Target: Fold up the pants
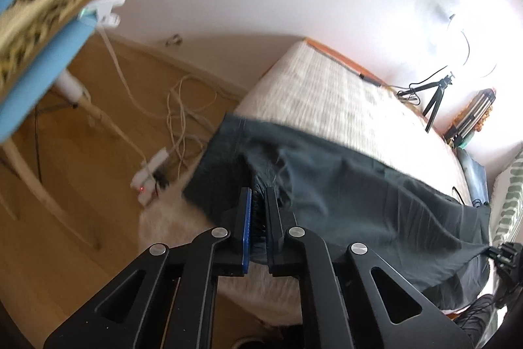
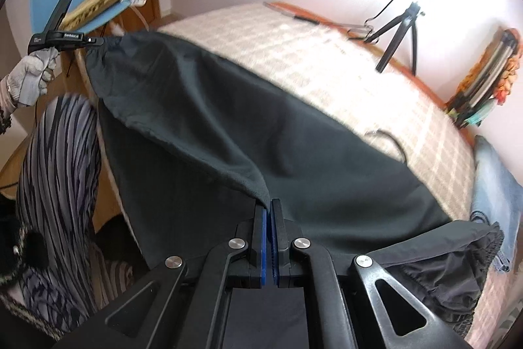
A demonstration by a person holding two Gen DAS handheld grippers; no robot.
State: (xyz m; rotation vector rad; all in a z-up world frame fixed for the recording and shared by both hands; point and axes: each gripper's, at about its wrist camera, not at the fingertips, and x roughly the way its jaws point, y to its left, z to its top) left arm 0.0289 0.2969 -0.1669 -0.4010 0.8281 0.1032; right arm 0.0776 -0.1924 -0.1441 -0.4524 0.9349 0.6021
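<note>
Dark pants [image 1: 359, 185] lie across a bed with a beige checked cover [image 1: 320, 87], one end hanging over the bed's edge. My left gripper [image 1: 259, 193] is shut on a bunched fold of the pants near that hanging end. In the right wrist view the pants [image 2: 261, 120] stretch from the far left to the near right, where the elastic waistband [image 2: 464, 254] is gathered. My right gripper [image 2: 269, 205] is shut on a raised fold of the fabric. The left gripper [image 2: 98, 40] also shows there at the far left, in a gloved hand [image 2: 31, 77], pinching the cloth's corner.
A blue chair [image 1: 42, 61] stands left of the bed over a wooden floor with a power strip [image 1: 150, 175] and loose cables. A small tripod [image 2: 398, 31], a stack of books [image 2: 487, 74] and blue jeans [image 2: 493, 182] lie on the bed's far and right side. The person's striped leg [image 2: 59, 172] is at the left.
</note>
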